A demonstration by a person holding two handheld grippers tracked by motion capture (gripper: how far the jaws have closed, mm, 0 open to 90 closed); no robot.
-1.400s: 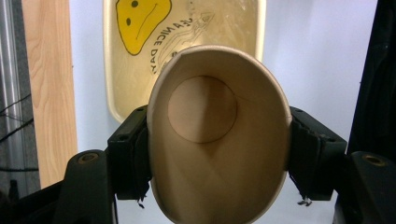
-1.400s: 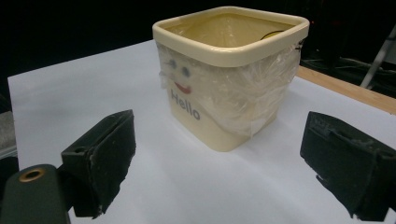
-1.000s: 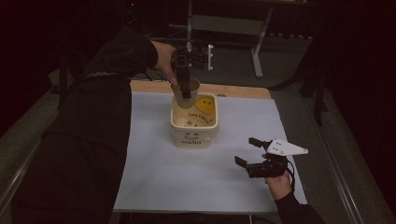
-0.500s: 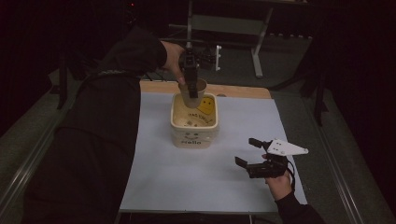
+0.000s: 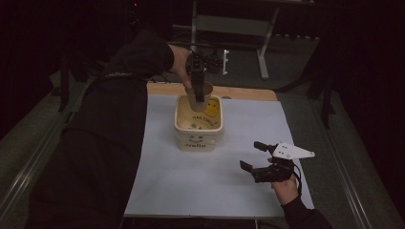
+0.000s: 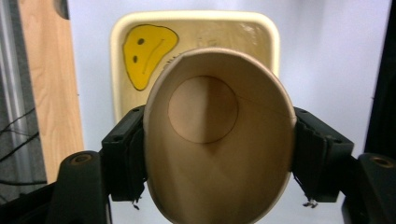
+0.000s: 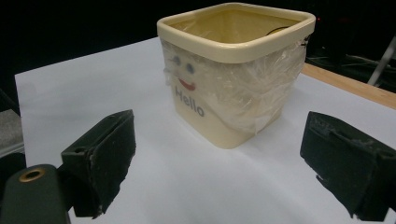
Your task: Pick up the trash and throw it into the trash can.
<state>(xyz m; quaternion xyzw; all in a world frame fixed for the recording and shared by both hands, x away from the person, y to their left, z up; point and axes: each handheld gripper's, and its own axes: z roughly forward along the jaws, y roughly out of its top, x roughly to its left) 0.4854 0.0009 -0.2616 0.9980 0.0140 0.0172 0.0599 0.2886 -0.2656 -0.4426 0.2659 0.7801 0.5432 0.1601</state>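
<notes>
Above the cream "Hello" bin [image 5: 198, 125] at frame centre, the left gripper [image 5: 197, 71], jaws just widening, grips the paper cup [image 6: 217, 140] for dropping in, while the right gripper [image 5: 260, 159] idles with jaws apart at lower right.

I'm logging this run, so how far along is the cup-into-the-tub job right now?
Done: the left gripper has the paper cup up over the cream tub. In hand: its jaws have just been opening, yet the pads touch the cup's sides, squashing it oval. Left: release so the cup drops in; the tub's inside is too dim to check. The right gripper waits open on the white sheet.
</notes>
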